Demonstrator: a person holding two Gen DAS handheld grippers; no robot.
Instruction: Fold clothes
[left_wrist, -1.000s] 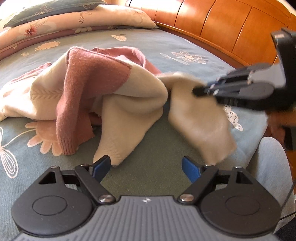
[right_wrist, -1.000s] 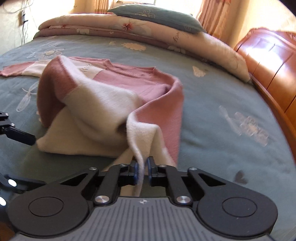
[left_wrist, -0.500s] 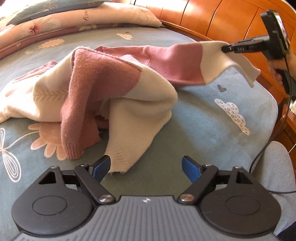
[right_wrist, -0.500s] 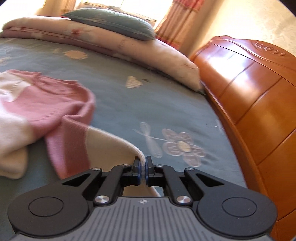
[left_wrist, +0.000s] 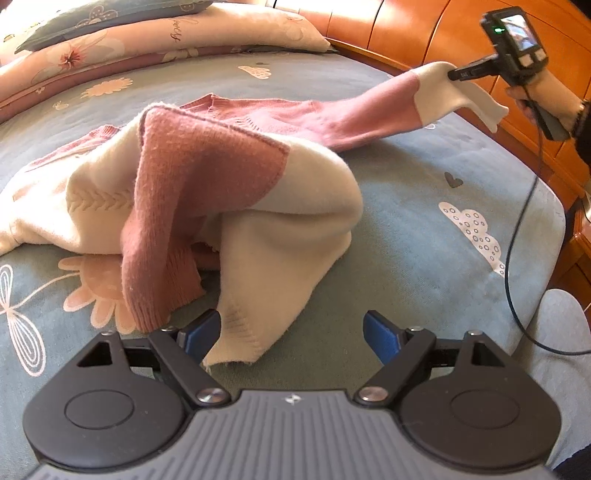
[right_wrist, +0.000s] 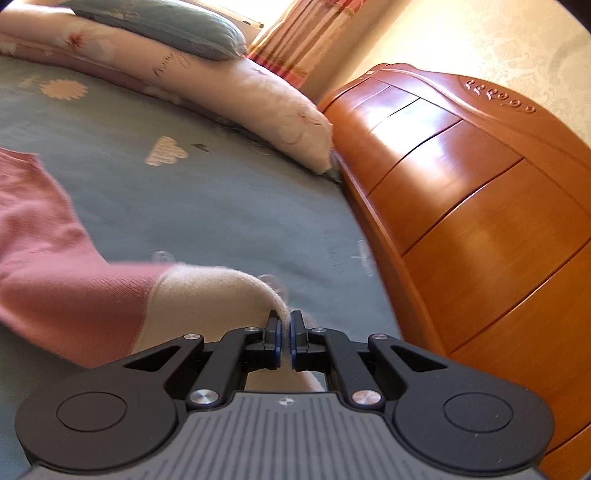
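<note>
A pink and cream knitted sweater (left_wrist: 207, 177) lies bunched on the blue-green bedspread (left_wrist: 424, 192). One sleeve (left_wrist: 373, 110) is stretched out to the right, above the bed. My right gripper (left_wrist: 452, 75) is shut on the sleeve's cream cuff (left_wrist: 447, 96); the right wrist view shows the cuff (right_wrist: 221, 295) pinched between its fingers, gripper (right_wrist: 283, 328). My left gripper (left_wrist: 291, 328) hangs open just in front of the sweater's cream hem (left_wrist: 240, 332), with nothing between its blue pads.
Pillows and a folded quilt (left_wrist: 147, 40) lie along the bed's far side. A wooden bed board (right_wrist: 461, 206) rises on the right. A black cable (left_wrist: 517, 258) hangs from the right gripper. A grey-clad knee (left_wrist: 561, 332) shows at the bed's edge.
My right gripper has pulled the sleeve out from the heap, up and far to the right toward the wooden board. The left gripper has stayed open in place.
</note>
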